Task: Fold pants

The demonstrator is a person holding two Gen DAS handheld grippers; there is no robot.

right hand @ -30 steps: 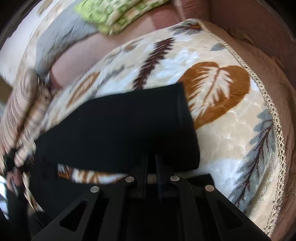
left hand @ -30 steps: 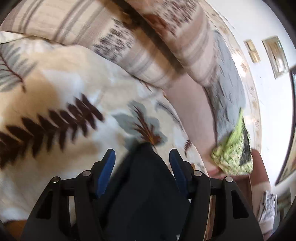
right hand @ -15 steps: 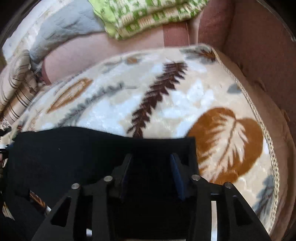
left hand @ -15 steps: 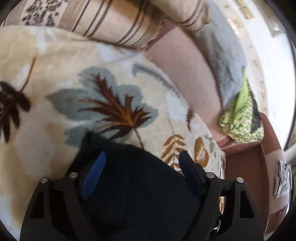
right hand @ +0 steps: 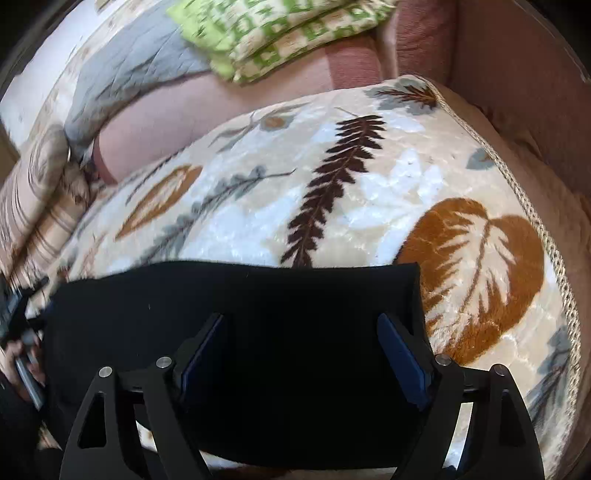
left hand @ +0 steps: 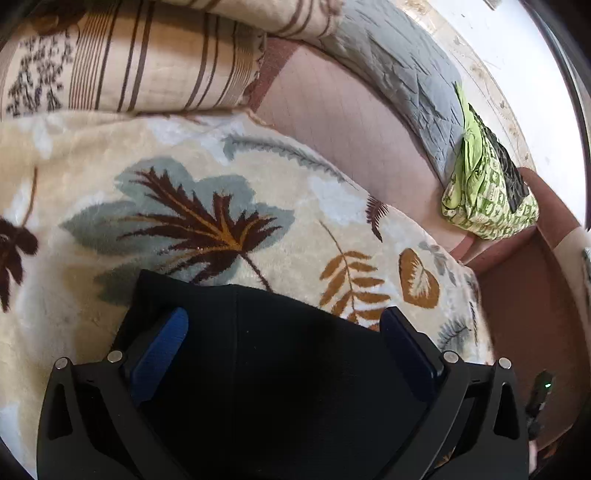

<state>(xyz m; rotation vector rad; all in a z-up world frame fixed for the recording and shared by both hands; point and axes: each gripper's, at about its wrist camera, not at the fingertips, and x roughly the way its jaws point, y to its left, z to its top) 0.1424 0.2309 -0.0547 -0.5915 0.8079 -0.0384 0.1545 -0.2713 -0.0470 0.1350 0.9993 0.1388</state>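
**Two grippers let the fold settle**

Both the left gripper (left hand: 283,325) and right gripper (right hand: 300,332) have just been opening; their jaws now stand wide, pads clear of the cloth. The black pants (right hand: 258,295) lie flat on the leaf-patterned blanket (right hand: 369,184), apparently released so the fold can rest.

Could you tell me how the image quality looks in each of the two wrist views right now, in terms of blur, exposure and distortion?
Left wrist view: mostly sharp, strong fisheye bending at the rim; the bright wall at upper right is blown out; the black pants show almost no detail. Right wrist view: the green patterned fabric and the far left edge are smeared; the leaf blanket shows glossy sheen; the pants read as flat black.
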